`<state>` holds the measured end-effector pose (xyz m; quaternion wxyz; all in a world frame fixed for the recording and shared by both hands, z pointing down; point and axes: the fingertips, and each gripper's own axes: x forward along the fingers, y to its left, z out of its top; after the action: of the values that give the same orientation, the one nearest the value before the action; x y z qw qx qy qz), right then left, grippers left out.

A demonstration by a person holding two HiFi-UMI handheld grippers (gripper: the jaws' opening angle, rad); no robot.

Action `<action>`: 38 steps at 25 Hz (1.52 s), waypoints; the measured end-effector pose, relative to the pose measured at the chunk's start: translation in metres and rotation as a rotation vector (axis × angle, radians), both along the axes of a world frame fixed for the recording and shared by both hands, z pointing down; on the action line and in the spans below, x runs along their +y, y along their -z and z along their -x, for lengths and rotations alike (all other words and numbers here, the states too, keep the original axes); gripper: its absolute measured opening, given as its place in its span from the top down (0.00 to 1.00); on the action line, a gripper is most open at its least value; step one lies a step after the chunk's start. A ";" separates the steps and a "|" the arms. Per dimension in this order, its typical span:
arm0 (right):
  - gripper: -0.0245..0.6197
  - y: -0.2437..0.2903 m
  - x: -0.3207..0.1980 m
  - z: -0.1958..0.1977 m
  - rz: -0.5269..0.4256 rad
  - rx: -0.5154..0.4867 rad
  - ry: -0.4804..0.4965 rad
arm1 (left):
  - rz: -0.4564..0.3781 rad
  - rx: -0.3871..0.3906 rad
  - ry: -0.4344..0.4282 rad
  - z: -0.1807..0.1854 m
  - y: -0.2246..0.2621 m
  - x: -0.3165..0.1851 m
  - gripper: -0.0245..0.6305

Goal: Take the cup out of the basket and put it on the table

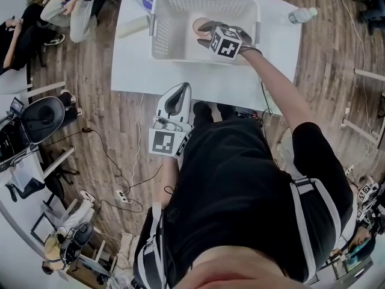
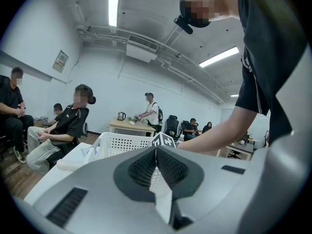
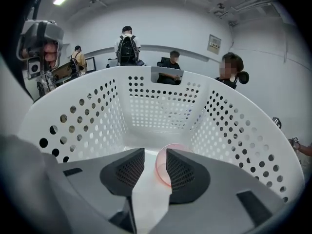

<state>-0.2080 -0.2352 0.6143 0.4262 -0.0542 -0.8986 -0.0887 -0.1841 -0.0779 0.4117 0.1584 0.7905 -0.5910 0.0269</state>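
Cup (image 1: 200, 26), pink and see-through, sits on the floor of the white basket (image 1: 174, 8). In the head view it is on the basket's 3 o'clock side. The basket stands on the white table (image 1: 198, 80), at the far edge, toward 12 o'clock.

The right gripper (image 1: 206, 34) reaches down into the basket from 5 o'clock, with the person's bare arm (image 1: 274, 83) behind it. In the right gripper view its two jaws are about half open (image 3: 155, 152). The cup (image 3: 165, 165) is just past the tips. Its round rim shows in the gap, right next to the jaw at 3 o'clock. The pads are not squeezing it, so this gripper holds nothing. The basket's wall (image 3: 87, 121), full of holes, rises all around.

The left gripper (image 1: 180, 89) is at the near edge of the table, at 6 o'clock from the basket and well apart from it. In the left gripper view its jaws (image 2: 156, 152) are pressed together with nothing between them.

A clear bottle (image 1: 302, 15) lies on the table at 3 o'clock from the basket, near the corner.
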 end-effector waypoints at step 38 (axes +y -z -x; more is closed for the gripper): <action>0.90 -0.030 -0.006 -0.001 -0.053 0.089 0.033 | 0.007 0.015 0.013 0.004 -0.004 0.000 0.93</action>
<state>-0.2066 -0.2416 0.6443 0.4656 -0.0615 -0.8751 -0.1170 -0.1884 -0.0780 0.4152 0.1655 0.7863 -0.5948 0.0220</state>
